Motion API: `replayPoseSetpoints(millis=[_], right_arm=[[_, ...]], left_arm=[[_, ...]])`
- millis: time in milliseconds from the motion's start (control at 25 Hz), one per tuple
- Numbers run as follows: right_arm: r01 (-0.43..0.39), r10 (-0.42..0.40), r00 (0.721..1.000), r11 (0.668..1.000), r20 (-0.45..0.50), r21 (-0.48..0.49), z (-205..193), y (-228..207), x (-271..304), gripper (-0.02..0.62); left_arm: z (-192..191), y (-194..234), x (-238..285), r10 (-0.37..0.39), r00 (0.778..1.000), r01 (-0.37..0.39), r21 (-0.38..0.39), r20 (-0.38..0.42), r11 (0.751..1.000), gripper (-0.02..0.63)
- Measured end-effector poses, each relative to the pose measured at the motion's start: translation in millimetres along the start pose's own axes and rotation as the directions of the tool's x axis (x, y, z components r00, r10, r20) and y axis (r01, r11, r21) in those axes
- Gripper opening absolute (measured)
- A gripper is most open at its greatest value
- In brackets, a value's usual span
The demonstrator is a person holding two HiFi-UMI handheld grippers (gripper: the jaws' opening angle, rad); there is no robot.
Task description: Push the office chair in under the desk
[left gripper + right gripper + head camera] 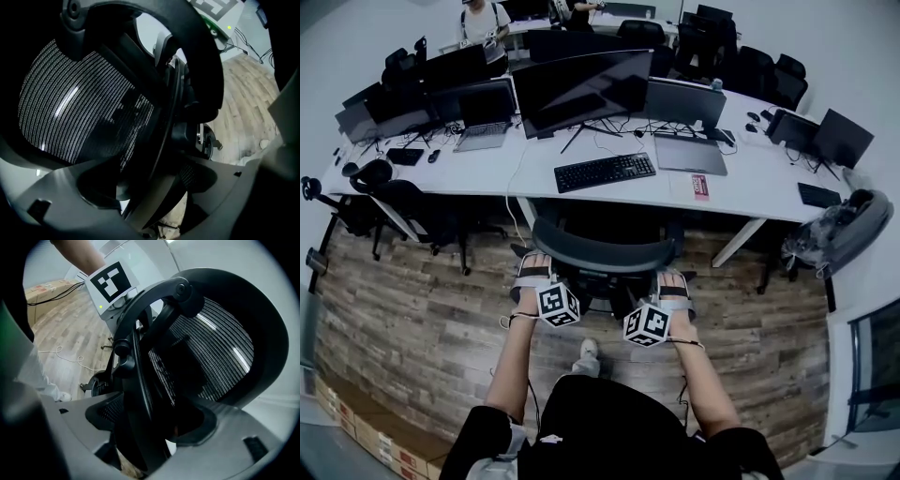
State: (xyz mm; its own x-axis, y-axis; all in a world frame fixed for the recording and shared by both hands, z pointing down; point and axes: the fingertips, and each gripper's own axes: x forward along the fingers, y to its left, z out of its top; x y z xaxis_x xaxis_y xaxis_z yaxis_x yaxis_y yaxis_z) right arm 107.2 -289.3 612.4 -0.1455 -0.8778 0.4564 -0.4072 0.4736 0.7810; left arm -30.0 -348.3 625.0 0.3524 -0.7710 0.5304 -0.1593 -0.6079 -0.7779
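Big white desk (769, 187) runs the full width. The office chair (600, 251) sits centred in front of the keyboard (605, 172), seat nosing under the edge, back out over the wood floor (422, 319). Our left gripper (532, 274) and right gripper (673, 283) are each pinched onto the backrest rim (137, 394), one per side. Our worry is that if we push unevenly the chair swivels and clips the desk edge, or a jaw slides off that curved rim.

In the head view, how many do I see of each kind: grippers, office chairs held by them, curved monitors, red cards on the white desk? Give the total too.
grippers: 2, the left gripper and the right gripper
office chair held by both: 1
curved monitor: 1
red card: 1
total: 5
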Motion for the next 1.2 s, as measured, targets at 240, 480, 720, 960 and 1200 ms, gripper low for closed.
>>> replayPoseSetpoints(millis=[240, 480, 720, 960, 1200], right_arm=[[-0.013, 0.013, 0.999, 1.000, -0.040, 0.017, -16.2, -25.7, 33.2, 0.331], [-0.014, 0.019, 0.992, 0.999, -0.126, 0.033, -32.3, -53.5, 68.9, 0.331], [0.015, -0.005, 0.984, 0.998, -0.177, 0.055, -45.8, -77.2, 103.2, 0.333], [0.050, -0.035, 0.974, 0.997, -0.223, 0.063, -59.3, -97.8, 129.5, 0.334], [0.080, -0.059, 0.965, 0.994, -0.255, 0.073, -67.8, -111.1, 147.6, 0.341]], left_arm=[[11.3, 19.7, 35.9, -0.006, 1.000, 0.006, 0.002, 0.022, 1.000, 0.380], [21.8, 41.0, 70.8, -0.038, 0.998, 0.037, 0.010, 0.057, 0.999, 0.379], [30.2, 60.9, 104.9, -0.058, 0.994, 0.056, 0.019, 0.091, 0.998, 0.379], [39.8, 76.5, 133.8, -0.066, 0.989, 0.062, 0.027, 0.135, 0.998, 0.379], [45.9, 87.4, 152.3, -0.071, 0.983, 0.066, 0.032, 0.171, 0.997, 0.379]])
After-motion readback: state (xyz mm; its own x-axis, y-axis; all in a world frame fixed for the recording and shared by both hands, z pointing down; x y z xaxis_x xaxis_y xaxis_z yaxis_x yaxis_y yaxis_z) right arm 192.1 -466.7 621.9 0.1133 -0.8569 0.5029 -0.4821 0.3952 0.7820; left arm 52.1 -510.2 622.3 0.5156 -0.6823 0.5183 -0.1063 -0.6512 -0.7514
